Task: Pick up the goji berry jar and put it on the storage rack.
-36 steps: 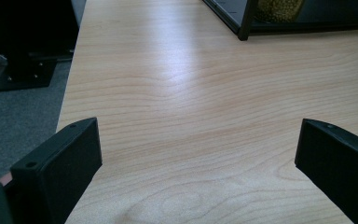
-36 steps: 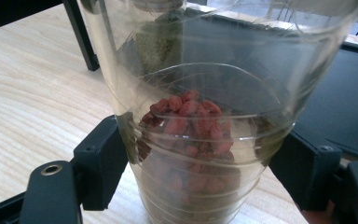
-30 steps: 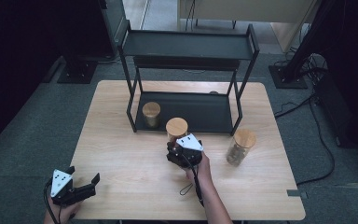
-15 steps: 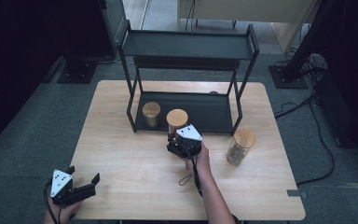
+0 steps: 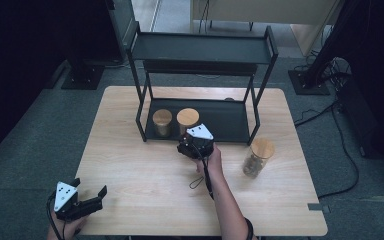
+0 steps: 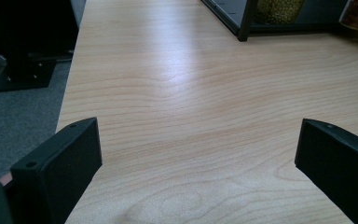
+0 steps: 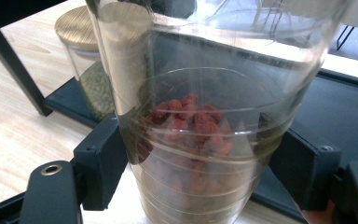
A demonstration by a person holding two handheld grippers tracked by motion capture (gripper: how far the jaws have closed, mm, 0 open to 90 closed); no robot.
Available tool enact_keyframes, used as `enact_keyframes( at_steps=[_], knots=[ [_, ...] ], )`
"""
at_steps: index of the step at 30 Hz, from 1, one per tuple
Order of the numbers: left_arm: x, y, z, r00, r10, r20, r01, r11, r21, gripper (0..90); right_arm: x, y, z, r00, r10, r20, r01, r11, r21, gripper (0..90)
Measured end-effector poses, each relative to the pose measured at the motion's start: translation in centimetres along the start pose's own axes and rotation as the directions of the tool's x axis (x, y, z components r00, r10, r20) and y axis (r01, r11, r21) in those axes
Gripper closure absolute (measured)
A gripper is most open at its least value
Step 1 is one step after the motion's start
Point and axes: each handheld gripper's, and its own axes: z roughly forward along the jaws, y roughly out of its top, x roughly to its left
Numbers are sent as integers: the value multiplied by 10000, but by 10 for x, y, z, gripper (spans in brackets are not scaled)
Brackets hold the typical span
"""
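Three lidded glass jars shared a pale wooden bench [image 5: 130, 165] with a black two-tier metal rack [image 5: 200, 50]. One jar of green pulses [image 5: 162, 122] stood on the rack's lower shelf [image 5: 225, 119]; another jar [image 5: 255, 157] waited on the bench just right of the rack. The third, a jar of red dried fruit [image 7: 200, 126], was gripped between the right tongs [image 5: 186, 146], whose jaws pressed its glass wall on both sides at the shelf's front edge, beside the jar of green pulses. The left tongs [image 5: 94, 199] rested at the bench's near left corner, jaws wide apart and holding nothing. The step in hand appeared to be shelving; the next move called for setting the jar down upright before letting go.
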Motion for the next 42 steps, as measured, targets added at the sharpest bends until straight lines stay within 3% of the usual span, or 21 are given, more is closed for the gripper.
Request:
enact_keyframes(
  at_steps=[22, 35, 42],
  knots=[
    [-1, 0, 0, 10000, 26, -62, -27, 10000, -25, 6, -9, 18, 29, 9998, 43, 181, -46, 9999, 151, 249],
    [-1, 0, 0, 9999, 41, -108, -41, 10000, -11, 6, -12, 24, 47, 9988, 484, 46, -485, 9987, 186, 249],
    [-1, 0, 0, 9999, 44, -123, -44, 10000, 1, 6, -15, 30, 54, 9989, 445, 155, -447, 9988, 173, 249]
  ],
)
